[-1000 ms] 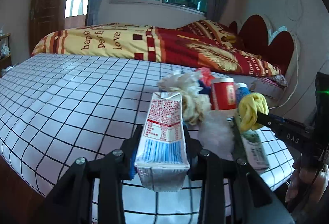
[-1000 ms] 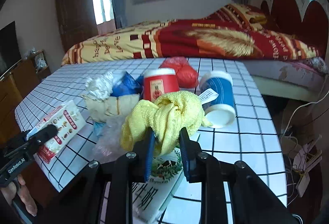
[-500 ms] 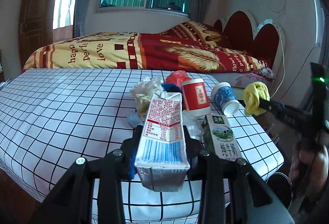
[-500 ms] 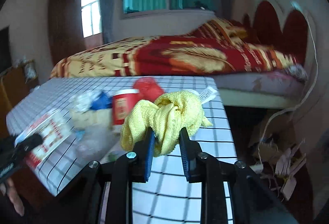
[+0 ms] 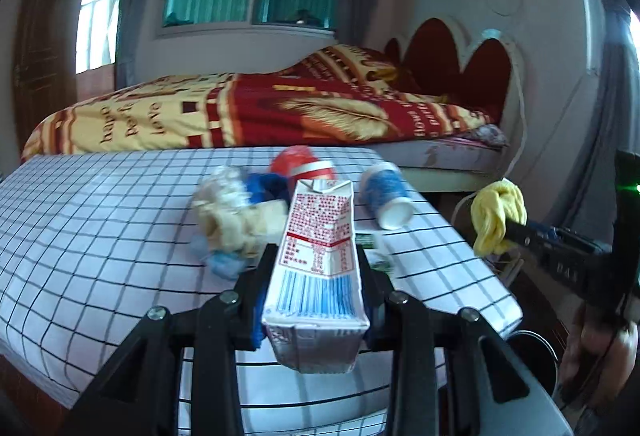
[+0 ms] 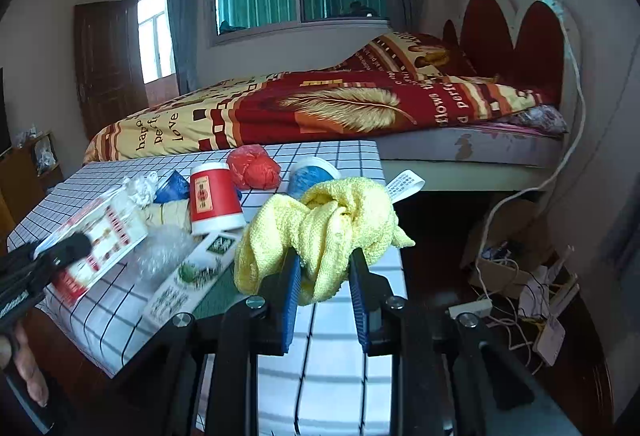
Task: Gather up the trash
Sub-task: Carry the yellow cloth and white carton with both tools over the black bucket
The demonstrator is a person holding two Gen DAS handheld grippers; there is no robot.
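Above the near edge of the table [image 5: 80, 220], the left gripper [image 5: 316, 288] is clamped on a carton [image 5: 318, 268], its jaws pressed to both side faces, the carton lifted clear of the checked cloth. Off the table's right edge, the right gripper [image 6: 325, 276] holds a yellow rag [image 6: 320, 232] bunched between its blue pads [image 6: 291, 296], hanging over the floor rather than the cloth.

Both claws are loaded, so I judge the step in hand to be the carry to a bin. A dark round rim [image 5: 532, 348] shows low beyond the table's near right corner in the left view; it may be the bin, though too little shows to be sure.

More trash waits near the table's right edge: a red cup [image 6: 214, 200] standing mouth-down, a blue cup [image 5: 386, 198] on its side, a red bag [image 6: 254, 166], a flat green carton [image 6: 192, 276], crumpled plastic [image 6: 164, 252] and a pale wad [image 5: 228, 212].

Next, each claw needs to come over the bin's mouth and open. The rag may cling to the pads; the carton should drop cleanly.
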